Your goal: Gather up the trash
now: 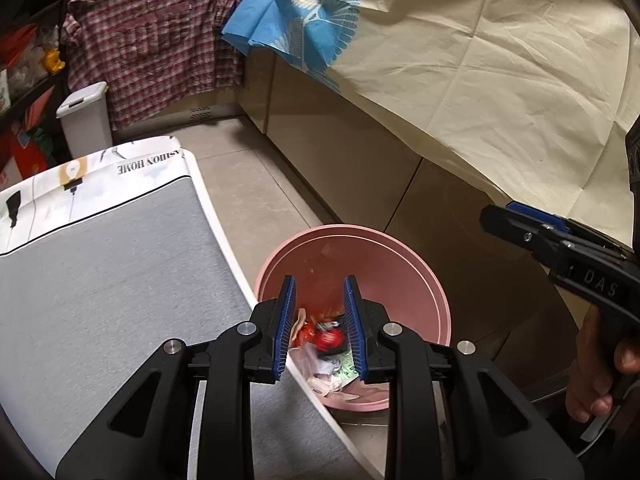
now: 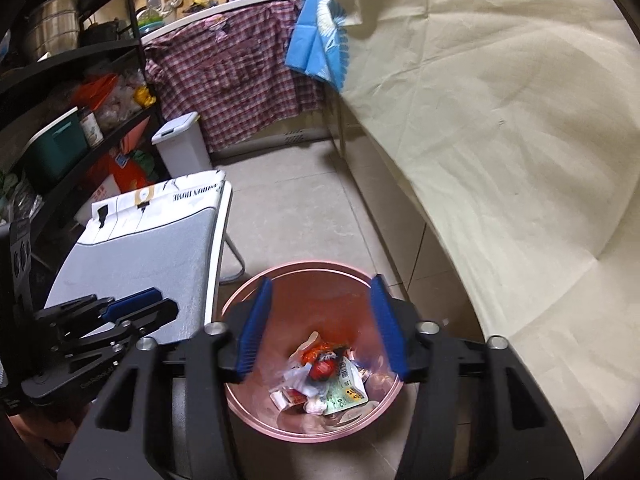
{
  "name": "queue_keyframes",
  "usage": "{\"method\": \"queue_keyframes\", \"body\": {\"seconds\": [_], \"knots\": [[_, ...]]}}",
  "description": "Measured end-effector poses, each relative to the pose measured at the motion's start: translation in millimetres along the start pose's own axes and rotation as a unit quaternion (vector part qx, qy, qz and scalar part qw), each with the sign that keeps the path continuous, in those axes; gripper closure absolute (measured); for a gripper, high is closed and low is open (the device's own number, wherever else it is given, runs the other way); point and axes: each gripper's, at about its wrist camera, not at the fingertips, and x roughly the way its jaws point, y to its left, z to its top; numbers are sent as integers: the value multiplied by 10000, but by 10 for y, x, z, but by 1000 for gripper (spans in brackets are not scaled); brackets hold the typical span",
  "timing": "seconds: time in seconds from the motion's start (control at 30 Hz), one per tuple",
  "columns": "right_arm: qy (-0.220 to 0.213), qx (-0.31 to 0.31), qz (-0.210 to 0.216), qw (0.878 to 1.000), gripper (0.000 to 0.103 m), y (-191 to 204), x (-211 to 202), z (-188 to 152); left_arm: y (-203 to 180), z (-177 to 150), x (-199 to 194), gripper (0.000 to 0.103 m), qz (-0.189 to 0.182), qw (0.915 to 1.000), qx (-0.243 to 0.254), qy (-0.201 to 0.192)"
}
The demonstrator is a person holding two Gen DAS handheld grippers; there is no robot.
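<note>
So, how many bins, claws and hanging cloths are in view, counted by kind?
Bins: 2 (pink bin, white bin)
Claws: 2 (left claw, right claw)
Hanging cloths: 3 (plaid shirt, blue cloth, cream cloth)
Total: 7

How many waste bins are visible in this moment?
2: the pink bin on the floor beside the grey-topped table, holding wrappers, and a white lidded bin farther back by the plaid shirt. Others may be hidden.

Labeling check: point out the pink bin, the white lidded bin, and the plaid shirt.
pink bin (image 2: 280,280), right wrist view, far inner wall.
white lidded bin (image 2: 182,148), right wrist view, front face under the lid.
plaid shirt (image 1: 160,40), left wrist view, middle of the hanging cloth.
</note>
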Motion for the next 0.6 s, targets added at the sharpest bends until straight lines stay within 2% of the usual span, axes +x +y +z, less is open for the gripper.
{"method": "queue_keyframes", "body": {"seconds": [0.07, 0.23, 0.43, 0.6], "knots": [[-12, 4, 14, 10000, 50, -2, -17, -6, 11, -29, -34, 78, 25, 10000, 27, -4], [-110, 46, -5, 9999, 39, 4, -136, -54, 31, -122, -182, 76, 126, 9998, 109, -75], [-468, 74, -28, 9989, 23, 56, -438, -171, 23, -226, -487, 58, 305, 9990, 108, -309], [-715, 88, -117, 9973, 19, 144, -723, -390, -80, -365, -759, 48, 434, 9977, 196, -483]]}}
